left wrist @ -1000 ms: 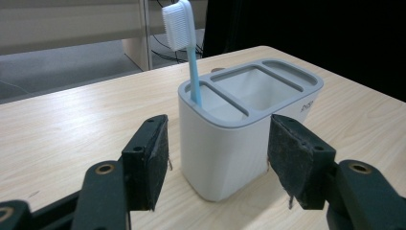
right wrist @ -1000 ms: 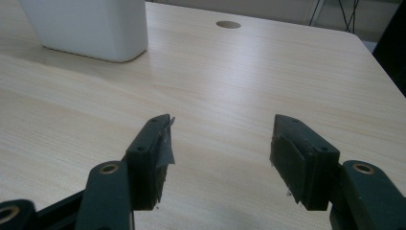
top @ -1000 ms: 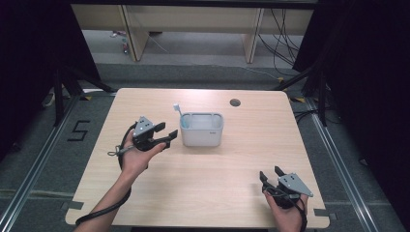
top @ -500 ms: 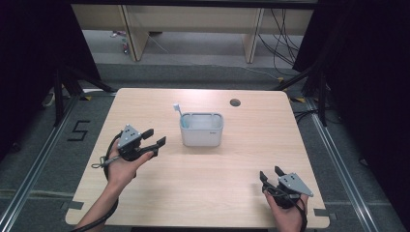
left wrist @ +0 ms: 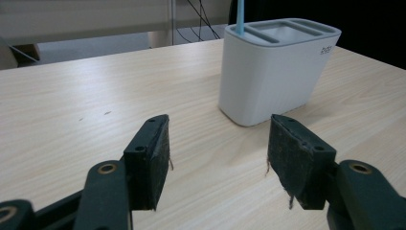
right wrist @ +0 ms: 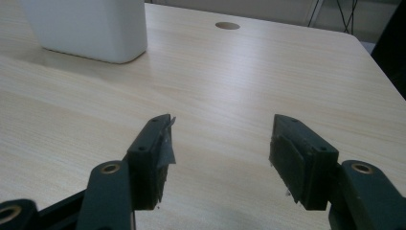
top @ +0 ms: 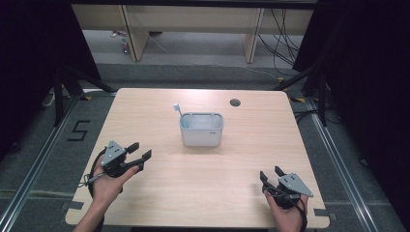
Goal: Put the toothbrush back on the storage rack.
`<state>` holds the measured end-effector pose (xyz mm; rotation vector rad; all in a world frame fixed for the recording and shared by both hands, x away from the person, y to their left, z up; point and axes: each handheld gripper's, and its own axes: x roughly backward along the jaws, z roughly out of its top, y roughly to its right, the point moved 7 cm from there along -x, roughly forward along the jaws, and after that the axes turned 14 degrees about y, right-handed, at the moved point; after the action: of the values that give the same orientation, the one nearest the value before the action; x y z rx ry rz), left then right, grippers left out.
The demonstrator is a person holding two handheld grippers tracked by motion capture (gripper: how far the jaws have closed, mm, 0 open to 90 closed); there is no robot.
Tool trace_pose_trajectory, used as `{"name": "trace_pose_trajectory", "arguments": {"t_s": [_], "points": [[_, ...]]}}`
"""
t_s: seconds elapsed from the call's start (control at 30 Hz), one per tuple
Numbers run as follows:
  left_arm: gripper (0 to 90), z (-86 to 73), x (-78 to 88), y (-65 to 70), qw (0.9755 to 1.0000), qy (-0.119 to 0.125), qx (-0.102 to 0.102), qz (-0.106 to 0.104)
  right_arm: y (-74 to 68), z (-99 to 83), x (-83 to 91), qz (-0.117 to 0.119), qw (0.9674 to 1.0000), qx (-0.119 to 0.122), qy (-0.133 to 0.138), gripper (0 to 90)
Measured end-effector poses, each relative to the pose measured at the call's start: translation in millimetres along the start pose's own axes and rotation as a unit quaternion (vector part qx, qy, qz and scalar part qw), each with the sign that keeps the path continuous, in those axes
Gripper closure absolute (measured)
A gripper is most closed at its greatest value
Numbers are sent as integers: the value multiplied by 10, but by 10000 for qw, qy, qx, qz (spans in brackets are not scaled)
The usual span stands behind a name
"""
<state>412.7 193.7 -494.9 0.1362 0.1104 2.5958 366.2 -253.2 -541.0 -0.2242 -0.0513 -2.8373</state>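
Now your left gripper [top: 139, 155] stands wide open with nothing between its pads [left wrist: 152, 153] — bare table [top: 203, 183] shows through the gap. Your right gripper [top: 271, 175] is just as wide and empty, low at the near right corner. The toothbrush [top: 177, 109] stands upright in the left slot of the white holder [top: 202, 131], mid-table, well apart from both. This looks like a finished placement — next, simply keep both grippers clear of the holder.
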Motion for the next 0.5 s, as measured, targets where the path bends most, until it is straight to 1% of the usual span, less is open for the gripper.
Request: {"name": "trace_pose_trajectory", "arguments": {"t_s": [0.07,0.1,0.13,0.17,0.27,0.33,0.37,0.4,0.5], "points": [[394,-42,44,-17,10000,-31,-15,10,0,1,-7,13,10000,9,24,410],[393,-59,60,-24,10000,-23,-3,31,1,-2,3,-12,10000,-5,-23,410],[393,-76,72,-31,10000,-7,19,41,-2,0,-6,8,10000,-13,16,410],[393,-91,93,-42,10000,-34,1,67,36,13,-16,30,9997,208,91,410],[390,-143,133,-70,9999,-51,4,148,33,10,-14,28,9998,197,75,410],[388,-182,164,-89,9998,-88,-12,190,43,14,-12,10,9997,248,86,410],[387,-202,168,-95,9998,-63,17,196,43,15,-15,15,9996,253,95,410],[387,-222,187,-110,9997,-106,-6,226,5,1,0,-18,10000,16,4,410],[387,-276,222,-150,9995,-130,46,301,2,-1,3,-18,10000,6,-9,410]]}}
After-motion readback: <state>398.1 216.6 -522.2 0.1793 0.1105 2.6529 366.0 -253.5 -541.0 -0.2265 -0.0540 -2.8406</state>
